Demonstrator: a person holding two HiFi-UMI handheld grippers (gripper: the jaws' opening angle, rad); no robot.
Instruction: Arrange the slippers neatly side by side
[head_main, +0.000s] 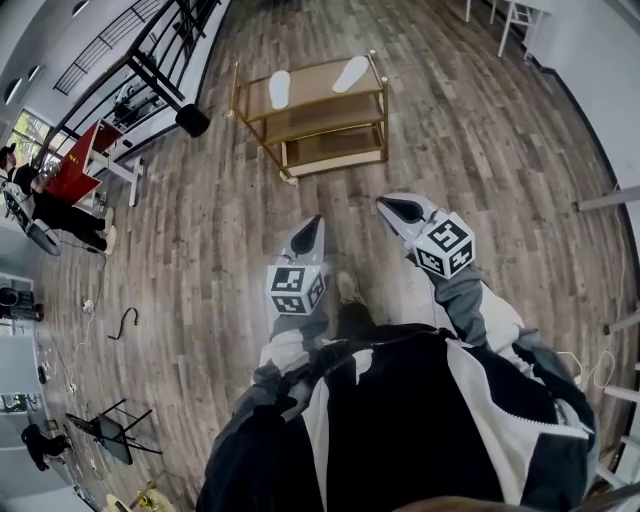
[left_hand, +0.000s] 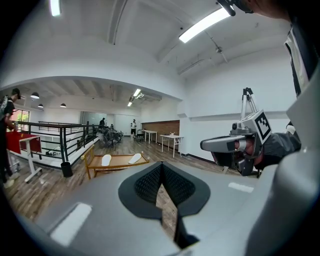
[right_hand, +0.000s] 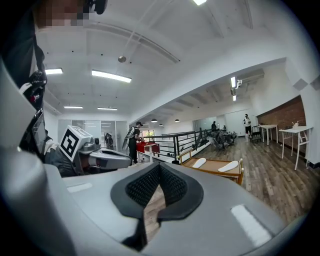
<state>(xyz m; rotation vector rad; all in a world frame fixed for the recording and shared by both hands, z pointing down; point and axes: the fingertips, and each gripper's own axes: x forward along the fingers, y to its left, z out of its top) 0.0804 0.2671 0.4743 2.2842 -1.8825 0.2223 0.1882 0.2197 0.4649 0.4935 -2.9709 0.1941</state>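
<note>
Left hand-held gripper (head_main: 312, 226) and right hand-held gripper (head_main: 392, 207), jaws together, empty, point toward slippers (head_main: 280, 88) well ahead atop a rack (head_main: 315, 86).

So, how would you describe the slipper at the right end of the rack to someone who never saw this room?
On the plank floor stands a low wooden rack with open shelves. Two white slippers lie apart on its top shelf. The right slipper lies slanted near the right corner post, while the left slipper lies straighter, toward the left end.
</note>
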